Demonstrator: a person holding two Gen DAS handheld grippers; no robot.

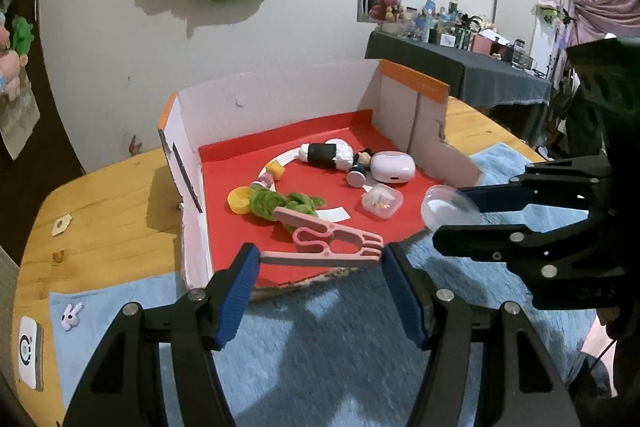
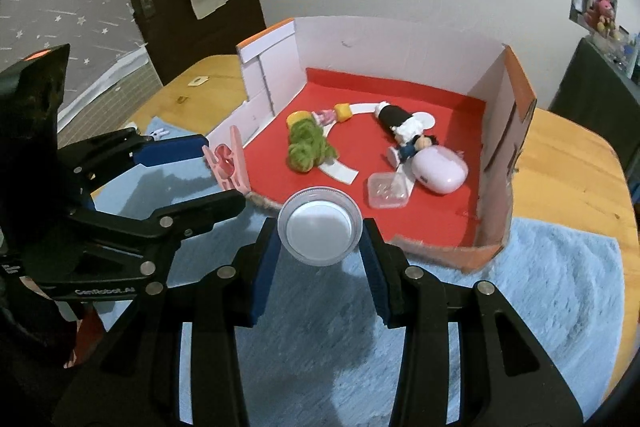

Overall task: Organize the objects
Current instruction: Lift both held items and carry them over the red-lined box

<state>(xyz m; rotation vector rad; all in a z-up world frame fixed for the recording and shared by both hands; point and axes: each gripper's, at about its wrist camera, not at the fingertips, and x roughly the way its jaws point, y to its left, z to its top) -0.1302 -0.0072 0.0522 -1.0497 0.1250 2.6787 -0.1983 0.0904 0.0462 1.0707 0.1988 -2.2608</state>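
Observation:
My left gripper (image 1: 320,259) is shut on a pink clothes peg (image 1: 332,245) and holds it over the front edge of the cardboard box (image 1: 276,99) with a red floor. The peg also shows in the right wrist view (image 2: 228,163). My right gripper (image 2: 320,247) is shut on a clear round capsule with a white lid (image 2: 320,225), held just before the box's front edge; the capsule also shows in the left wrist view (image 1: 450,211). Inside the box lie a green fuzzy toy (image 2: 308,147), a black-and-white doll (image 2: 400,121), a pink case (image 2: 440,169) and a small clear box (image 2: 390,191).
The box stands on a wooden table (image 1: 108,203) with a blue fluffy mat (image 2: 520,307) in front. A small bunny clip (image 1: 71,315) and a white device (image 1: 30,351) lie at the left. The wall is close behind the box.

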